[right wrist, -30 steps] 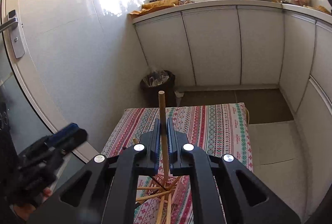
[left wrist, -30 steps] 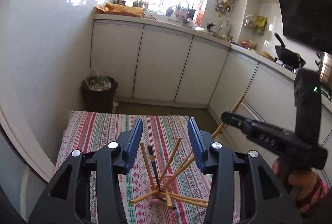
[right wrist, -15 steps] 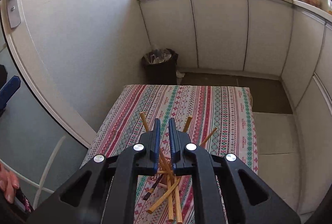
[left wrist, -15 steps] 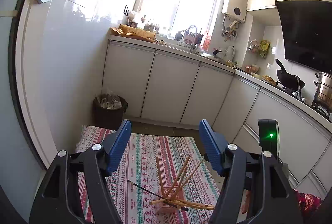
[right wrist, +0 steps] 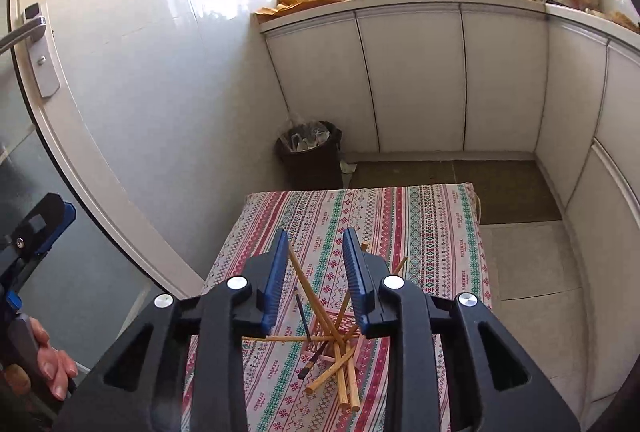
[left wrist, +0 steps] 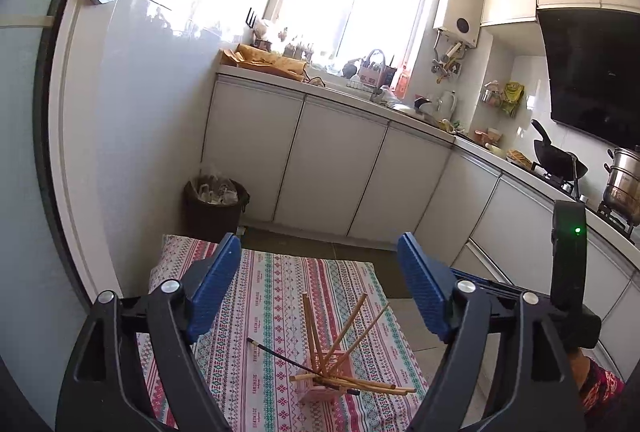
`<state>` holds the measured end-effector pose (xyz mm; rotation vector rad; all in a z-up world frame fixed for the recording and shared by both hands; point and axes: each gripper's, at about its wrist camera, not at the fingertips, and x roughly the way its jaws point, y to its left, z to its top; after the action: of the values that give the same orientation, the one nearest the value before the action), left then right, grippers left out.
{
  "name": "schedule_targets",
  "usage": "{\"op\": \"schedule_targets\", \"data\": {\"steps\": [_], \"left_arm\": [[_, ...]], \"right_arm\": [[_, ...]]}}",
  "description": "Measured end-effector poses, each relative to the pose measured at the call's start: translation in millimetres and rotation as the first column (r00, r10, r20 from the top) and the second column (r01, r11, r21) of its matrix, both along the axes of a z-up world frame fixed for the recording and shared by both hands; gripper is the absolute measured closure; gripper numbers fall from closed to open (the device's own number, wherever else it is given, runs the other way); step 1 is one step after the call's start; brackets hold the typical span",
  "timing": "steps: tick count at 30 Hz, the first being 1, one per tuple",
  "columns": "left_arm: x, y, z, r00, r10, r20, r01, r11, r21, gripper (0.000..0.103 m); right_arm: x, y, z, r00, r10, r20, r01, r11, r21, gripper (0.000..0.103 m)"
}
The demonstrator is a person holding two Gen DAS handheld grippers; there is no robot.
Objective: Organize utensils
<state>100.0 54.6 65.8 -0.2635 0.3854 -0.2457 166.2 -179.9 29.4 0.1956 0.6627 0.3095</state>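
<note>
A small pink holder (left wrist: 325, 380) stands on the patterned tablecloth (left wrist: 264, 296), with several wooden chopsticks (left wrist: 334, 332) and one dark chopstick (left wrist: 276, 352) fanned out of it. My left gripper (left wrist: 320, 284) hangs above and behind it, its jaws opening wide with nothing between them. In the right wrist view the holder (right wrist: 326, 336) sits just beyond my right gripper (right wrist: 316, 272). Its jaws are opening, and a leaning wooden chopstick (right wrist: 301, 274) rises between the pads without being pressed. More wooden chopsticks (right wrist: 344, 372) and a dark one (right wrist: 310, 362) spill toward me.
A dark trash bin (right wrist: 310, 153) stands past the table's far edge, against white cabinets (right wrist: 412, 79). A white wall and door frame (right wrist: 100, 171) run along the left, and tiled floor (right wrist: 524, 260) lies to the right. The other gripper and a hand (right wrist: 52, 368) are at the left edge.
My right gripper lowered the upright wooden chopstick into the holder and parted its jaws off it. My left gripper spread wider and drew up and back from the holder.
</note>
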Motion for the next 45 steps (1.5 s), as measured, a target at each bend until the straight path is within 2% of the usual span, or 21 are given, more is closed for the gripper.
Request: {"op": "schedule_targets", "data": {"steps": [3,7,10,12,14,16,17,20,21,23,27,30,33,36,40,45], "left_arm": [[-15.8,-4.9,-1.4,1.000,-0.005,-0.010,0.004,1.000,-0.011,0.008],[-37.6,-24.0,-12.9,0.999,-0.002,-0.054,0.004,0.999,0.036,0.007],[-52.6,-41.8,-28.0,0.995,0.023,-0.101,-0.015,0.996,0.083,0.007],[-68.0,-47.6,-38.1,0.993,0.090,-0.080,-0.081,0.991,0.107,0.007],[-84.2,-55.9,-46.2,0.986,0.163,-0.039,-0.155,0.977,0.147,0.007],[-99.6,-65.2,-55.7,0.974,0.227,-0.007,-0.221,0.952,0.212,0.007],[-108.1,-71.0,-61.9,0.964,0.264,0.012,-0.258,0.933,0.252,0.007],[-126.5,-86.1,-80.0,0.916,0.395,0.063,-0.389,0.841,0.376,0.007],[-130.8,-89.0,-84.3,0.921,0.385,0.064,-0.379,0.844,0.380,0.007],[-136.4,-89.8,-88.9,0.941,0.338,0.029,-0.327,0.878,0.351,0.007],[-144.1,-91.9,-92.2,0.926,0.375,0.038,-0.362,0.859,0.363,0.007],[-145.6,-96.8,-94.2,0.927,0.375,0.035,-0.361,0.859,0.364,0.007],[-145.4,-101.9,-96.1,0.924,0.379,0.042,-0.366,0.852,0.375,0.007],[-142.6,-107.0,-98.9,0.930,0.366,0.022,-0.346,0.857,0.383,0.007],[-141.6,-112.3,-100.6,0.941,0.339,0.011,-0.316,0.865,0.389,0.007],[-136.8,-111.6,-106.4,0.946,0.323,-0.026,-0.289,0.877,0.383,0.007]], "right_arm": [[-30.3,-7.2,7.5,0.998,-0.051,0.041,0.050,0.998,0.027,0.040],[-79.8,-16.5,5.4,0.985,-0.152,0.085,0.148,0.987,0.057,0.020],[-117.6,-18.3,-4.2,0.944,-0.293,0.154,0.297,0.955,-0.006,0.012],[-140.9,-18.8,-11.7,0.907,-0.369,0.204,0.388,0.920,-0.062,0.007],[-158.1,-20.5,-21.5,0.884,-0.414,0.219,0.444,0.890,-0.108,0.007],[-171.5,-24.6,-34.6,0.875,-0.440,0.199,0.469,0.873,-0.132,0.007],[-176.2,-26.8,-42.3,0.874,-0.452,0.179,0.477,0.867,-0.143,0.007],[-183.5,-34.4,-63.9,0.870,-0.473,0.141,0.492,0.854,-0.170,0.007],[-185.4,-37.2,-70.1,0.864,-0.483,0.139,0.502,0.848,-0.173,0.007],[-191.9,-43.7,-81.9,0.848,-0.512,0.139,0.530,0.830,-0.176,0.007],[-199.5,-54.3,-97.1,0.811,-0.568,0.142,0.585,0.794,-0.165,0.007],[-200.7,-56.9,-95.0,0.790,-0.594,0.153,0.613,0.772,-0.165,0.007],[-200.8,-54.4,-96.3,0.789,-0.596,0.151,0.615,0.772,-0.164,0.007],[-195.7,-49.6,-101.6,0.810,-0.575,0.114,0.586,0.788,-0.189,0.007],[-193.2,-43.6,-106.0,0.813,-0.573,0.099,0.579,0.781,-0.234,0.007],[-195.6,-43.9,-105.1,0.812,-0.577,0.088,0.581,0.784,-0.219,0.007]]}}
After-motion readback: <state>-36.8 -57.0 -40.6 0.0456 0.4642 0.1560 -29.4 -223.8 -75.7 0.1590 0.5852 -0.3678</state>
